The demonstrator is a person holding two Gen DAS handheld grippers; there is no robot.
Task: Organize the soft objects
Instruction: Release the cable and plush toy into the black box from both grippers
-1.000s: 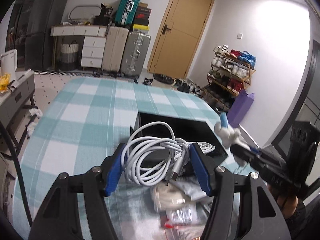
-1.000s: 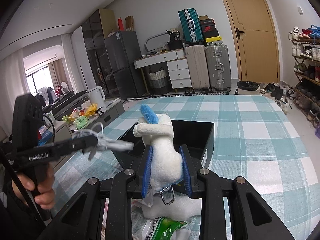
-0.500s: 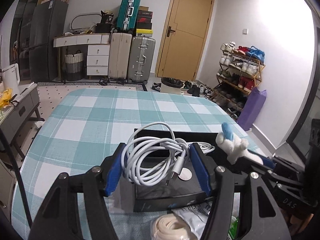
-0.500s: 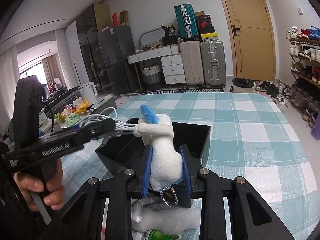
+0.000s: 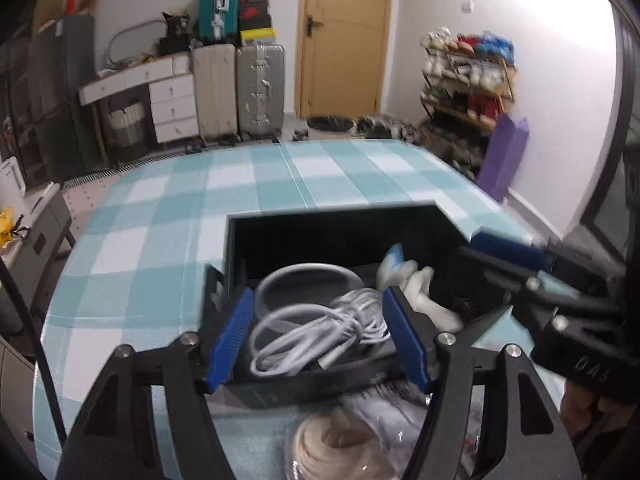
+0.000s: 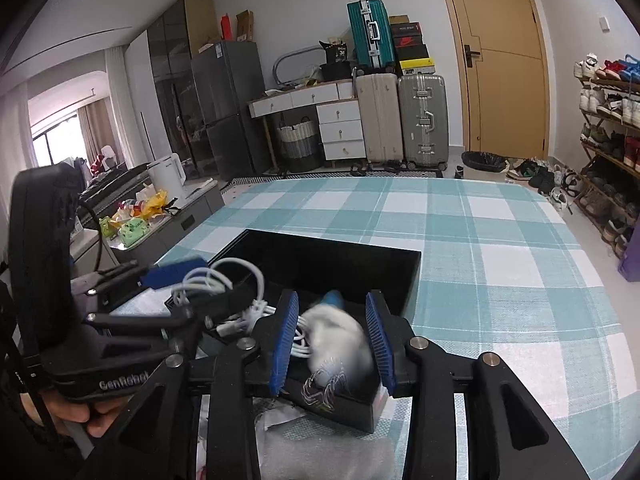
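Observation:
A black open box point(image 5: 340, 224) point(image 6: 408, 272) stands on the teal checked table. A coiled white cable point(image 5: 320, 332) lies inside it, between the spread blue pads of my open left gripper point(image 5: 318, 340). A white plush toy with a blue ear point(image 6: 340, 340) point(image 5: 416, 292) lies blurred in the box beside the cable, between the spread pads of my open right gripper point(image 6: 332, 344). Neither gripper touches its object. The cable also shows in the right wrist view point(image 6: 224, 280).
Plastic bags and a cream coil of cord point(image 5: 332, 448) lie on the table in front of the box. A white foam piece point(image 6: 320, 456) lies below the right gripper. Suitcases point(image 6: 400, 116), drawers and a shoe rack point(image 5: 464, 80) stand beyond the table.
Both grippers moved down over the box and opened. The cable and the plush toy dropped from the jaws into the box.

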